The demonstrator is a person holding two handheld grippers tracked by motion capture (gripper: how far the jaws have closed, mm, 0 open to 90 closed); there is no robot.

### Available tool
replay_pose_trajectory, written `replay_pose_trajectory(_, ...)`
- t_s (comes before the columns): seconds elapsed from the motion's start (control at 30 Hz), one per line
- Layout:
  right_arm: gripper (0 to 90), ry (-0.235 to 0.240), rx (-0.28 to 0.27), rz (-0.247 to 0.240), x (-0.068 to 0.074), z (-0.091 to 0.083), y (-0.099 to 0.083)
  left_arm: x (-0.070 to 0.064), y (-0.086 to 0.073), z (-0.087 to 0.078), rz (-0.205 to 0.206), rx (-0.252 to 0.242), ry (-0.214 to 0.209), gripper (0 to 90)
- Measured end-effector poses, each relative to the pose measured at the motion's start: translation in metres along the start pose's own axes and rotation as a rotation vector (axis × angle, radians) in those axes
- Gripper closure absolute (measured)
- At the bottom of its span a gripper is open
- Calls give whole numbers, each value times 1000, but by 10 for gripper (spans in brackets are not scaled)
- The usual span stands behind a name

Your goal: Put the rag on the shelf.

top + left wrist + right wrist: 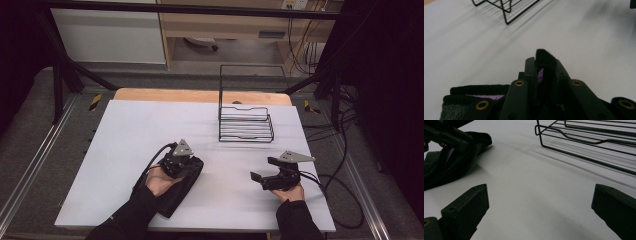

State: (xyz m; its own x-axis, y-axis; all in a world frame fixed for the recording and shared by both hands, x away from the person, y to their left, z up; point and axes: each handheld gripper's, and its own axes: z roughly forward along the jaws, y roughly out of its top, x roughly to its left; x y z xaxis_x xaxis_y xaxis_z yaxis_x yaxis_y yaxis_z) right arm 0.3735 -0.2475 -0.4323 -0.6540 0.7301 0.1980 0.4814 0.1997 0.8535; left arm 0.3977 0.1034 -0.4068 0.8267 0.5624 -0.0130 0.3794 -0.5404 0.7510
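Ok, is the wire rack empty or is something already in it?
Empty. The wire rack shows bare black wires with the white table visible through them; the black cloth lies apart, near the left gripper.

The surface (125,150) is plain white, with a strip of pale wood along its far edge. The folded cloth (177,192) near the front-left edge is black with a dark grey fuzzy face and a purple lining. The wire rack (246,125) is black. Both claws, left (182,162) and right (260,178), are black with grey plates; brass-coloured rivets dot the left.
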Motion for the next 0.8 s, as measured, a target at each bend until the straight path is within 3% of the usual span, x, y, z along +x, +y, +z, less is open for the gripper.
replay_pose_trajectory(0.17,15,-8,-7,6,1,0,0,-4,-4,13,20,44,-15,730)
replay_pose_trajectory(0.23,14,-13,-10,2,2,0,1,-3,-4,13,19,57,-34,664)
replay_pose_trajectory(0.27,13,-15,-7,2,4,1,1,-3,-4,11,10,52,-40,559)
replay_pose_trajectory(0.3,13,-15,-7,2,4,1,1,-2,-3,8,-12,44,-55,559)
replay_pose_trajectory(0.47,14,5,-5,16,12,9,5,5,-3,-13,-44,66,-54,369)
replay_pose_trajectory(0.57,16,11,3,4,21,16,9,12,-9,-32,-72,58,-44,317)
replay_pose_trajectory(0.67,25,23,17,7,32,27,14,21,-23,-53,-102,44,-11,295)
replay_pose_trajectory(0.8,43,51,38,24,48,46,21,37,-50,-77,-185,59,34,280)
